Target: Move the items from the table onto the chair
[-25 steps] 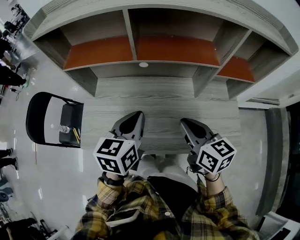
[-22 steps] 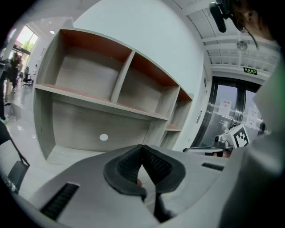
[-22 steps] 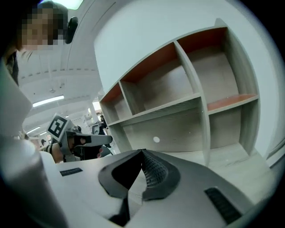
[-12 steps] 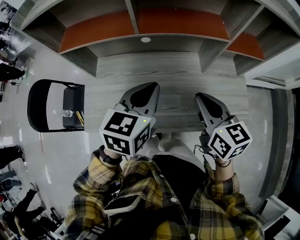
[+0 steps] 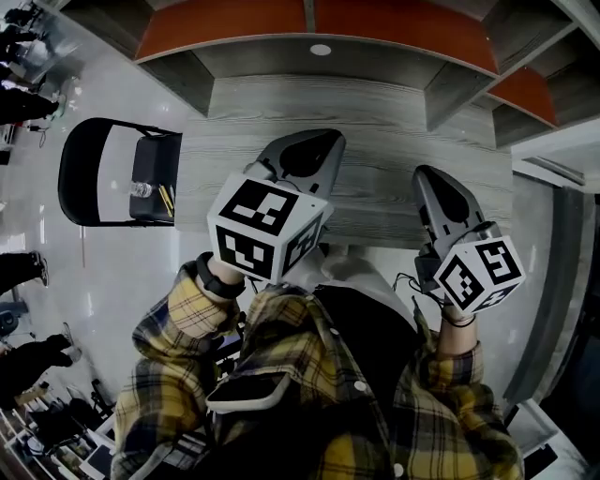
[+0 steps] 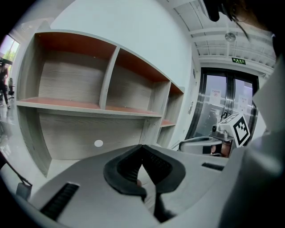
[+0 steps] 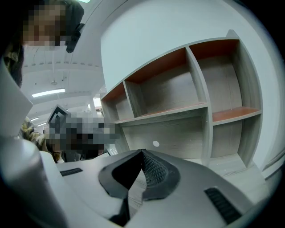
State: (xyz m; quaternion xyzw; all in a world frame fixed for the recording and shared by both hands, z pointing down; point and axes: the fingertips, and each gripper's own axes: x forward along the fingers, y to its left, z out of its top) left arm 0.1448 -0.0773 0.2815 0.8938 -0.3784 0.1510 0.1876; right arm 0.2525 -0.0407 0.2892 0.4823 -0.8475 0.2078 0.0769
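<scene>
Grey table (image 5: pixel 375 112) under shelves (image 5: pixel 403 23) | chair (image 5: pixel 70 178) holds items (image 5: pixel 142 190) | left gripper (image 5: pixel 314 141), right gripper (image 5: pixel 428 176): closed, empty

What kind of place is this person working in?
Probably an office or workshop hall. There is a grey wood-grain desk with empty shelf compartments above it, a black chair on a glossy pale floor, and glass doors under a green exit sign.

Yellow/blk plaid shirt (image 5: pixel 281 349), blk wristbands (image 5: pixel 217 280); grey L claw (image 5: pixel 323 141) & R claw (image 5: pixel 427 174) w/ blk pads (image 6: pixel 156 165), b&w marker cubes (image 5: pixel 262 230).
</scene>
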